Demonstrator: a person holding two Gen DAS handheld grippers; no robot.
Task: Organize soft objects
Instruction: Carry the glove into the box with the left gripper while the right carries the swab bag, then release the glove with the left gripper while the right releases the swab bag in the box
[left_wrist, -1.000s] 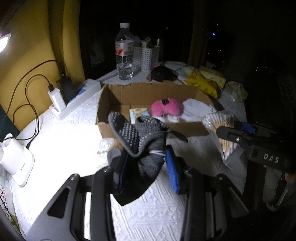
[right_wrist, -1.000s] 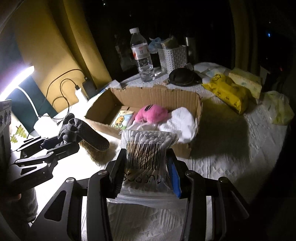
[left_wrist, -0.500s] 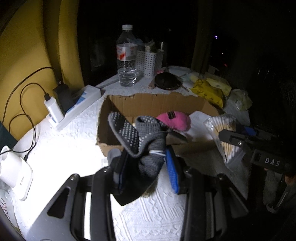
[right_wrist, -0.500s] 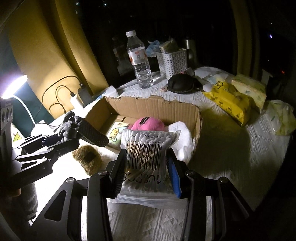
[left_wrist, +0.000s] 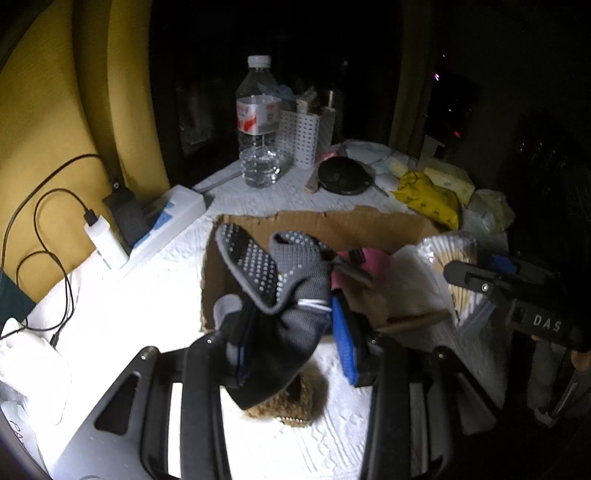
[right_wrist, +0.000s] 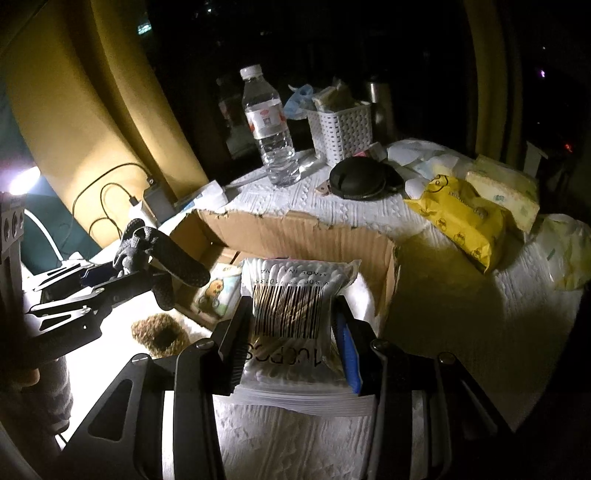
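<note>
My left gripper (left_wrist: 291, 332) is shut on a pair of grey socks with white grip dots (left_wrist: 280, 280), held above the near left corner of the open cardboard box (left_wrist: 332, 225). In the right wrist view the same socks (right_wrist: 162, 254) hang left of the box (right_wrist: 295, 232). My right gripper (right_wrist: 291, 332) is shut on a clear bag of cotton swabs (right_wrist: 291, 295), just over the box's near wall. A pink plush item (left_wrist: 369, 258) shows inside the box, behind the socks. A small brown fuzzy thing (right_wrist: 159, 332) lies on the white cloth in front of the box.
Behind the box stand a water bottle (right_wrist: 269, 125), a white basket (right_wrist: 343, 129) and a black round pouch (right_wrist: 362, 177). Yellow wipe packs (right_wrist: 461, 218) lie to the right. A power strip with chargers and cables (left_wrist: 147, 229) sits to the left, a bright lamp (right_wrist: 22, 181) beyond.
Both grippers have moved forward toward the box, each keeping its hold. The socks now cover more of the box's inside; the brown fuzzy thing has come into view below.
</note>
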